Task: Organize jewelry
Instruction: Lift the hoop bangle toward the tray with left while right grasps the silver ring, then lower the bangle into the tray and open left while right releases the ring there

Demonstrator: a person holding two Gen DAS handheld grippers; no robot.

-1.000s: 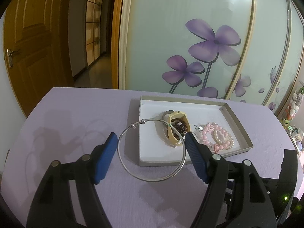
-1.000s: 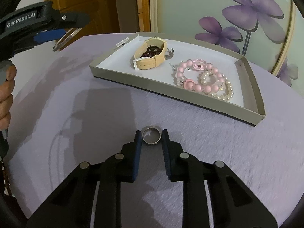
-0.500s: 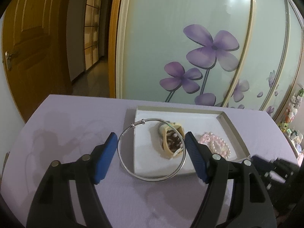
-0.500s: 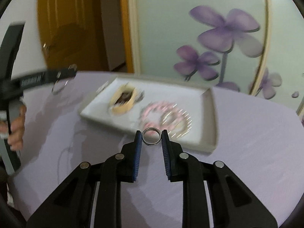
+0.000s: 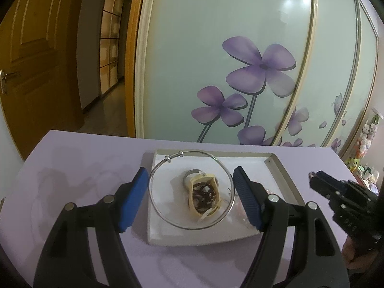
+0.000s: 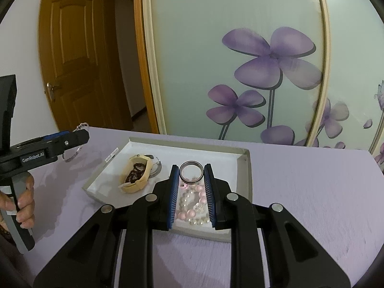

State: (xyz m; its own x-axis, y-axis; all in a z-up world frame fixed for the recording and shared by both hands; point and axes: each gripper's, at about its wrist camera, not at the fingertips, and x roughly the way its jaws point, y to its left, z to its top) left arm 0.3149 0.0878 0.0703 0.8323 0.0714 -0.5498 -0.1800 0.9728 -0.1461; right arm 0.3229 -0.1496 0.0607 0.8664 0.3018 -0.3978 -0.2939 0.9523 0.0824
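My left gripper (image 5: 190,192) is shut on a large silver bangle (image 5: 168,218), held above the left part of a white tray (image 5: 168,230). Through the bangle I see a beige watch (image 5: 204,198) lying in the tray. My right gripper (image 6: 191,175) is shut on a small silver ring (image 6: 191,164), held over the tray (image 6: 144,147) above pink and pearl bead bracelets (image 6: 192,204). The watch (image 6: 136,174) lies to their left. The right gripper also shows at the right edge of the left wrist view (image 5: 314,176).
The tray sits on a table with a lilac cloth (image 6: 300,192). A glass sliding door with purple flowers (image 6: 268,67) stands behind the table. A wooden door (image 6: 72,60) is at the back left.
Both grippers have moved forward over the tray, each keeping its piece. The ring now hangs above the bead bracelets, and the bangle frames the watch.
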